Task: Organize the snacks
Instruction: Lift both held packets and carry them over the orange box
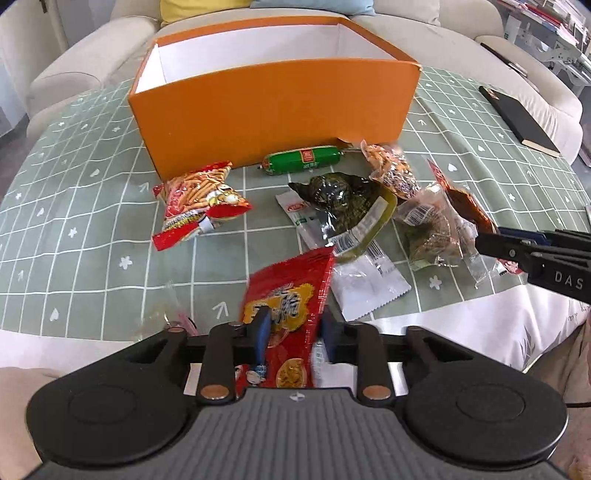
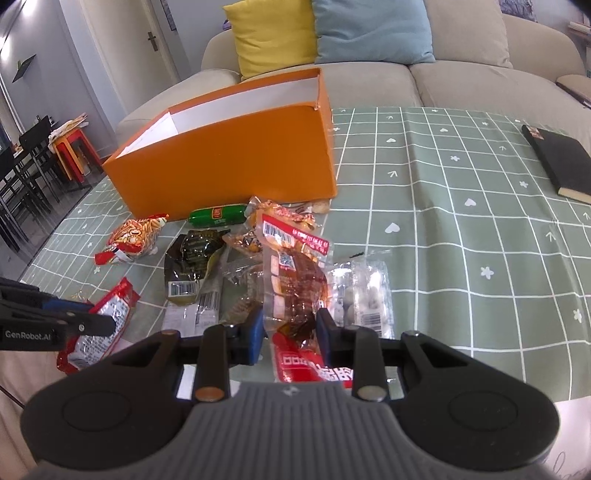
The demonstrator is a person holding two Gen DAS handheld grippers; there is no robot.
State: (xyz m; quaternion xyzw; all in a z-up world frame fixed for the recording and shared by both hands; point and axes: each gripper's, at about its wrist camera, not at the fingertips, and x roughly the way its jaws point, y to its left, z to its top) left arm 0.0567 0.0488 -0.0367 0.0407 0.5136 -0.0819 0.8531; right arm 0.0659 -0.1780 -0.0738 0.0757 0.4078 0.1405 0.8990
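Left fingers (image 1: pixel 291 332): blue-padded, pinching a red crinkly foil snack bag with yellow print (image 1: pixel 286 295), lifted at the near edge of the tabletop.
Right fingers (image 2: pixel 290 332): blue-padded, clamped on a clear vacuum pouch of brown meat with red label (image 2: pixel 295 280), held tilted above the pile.
Near pile: clear packet of pale round candies (image 2: pixel 364 295) just right of the meat pouch; dark green glossy vacuum pouch (image 1: pixel 338 195) on white flat sachets (image 1: pixel 365 277).
Left of pile: red-and-orange bag of stick snacks (image 1: pixel 199 199), lying apart.
By the box: green plastic-wrapped sausage (image 1: pixel 301 159), against the front wall.
Container: open orange cardboard box with white inside (image 1: pixel 273 110), behind the snacks.
Tabletop (image 1: pixel 74 206): green cloth with white grid.
Far right: black closed notebook (image 2: pixel 561 162), well apart.
Behind: beige sofa (image 2: pixel 461 85), yellow cushion (image 2: pixel 273 37), blue cushion (image 2: pixel 369 29).
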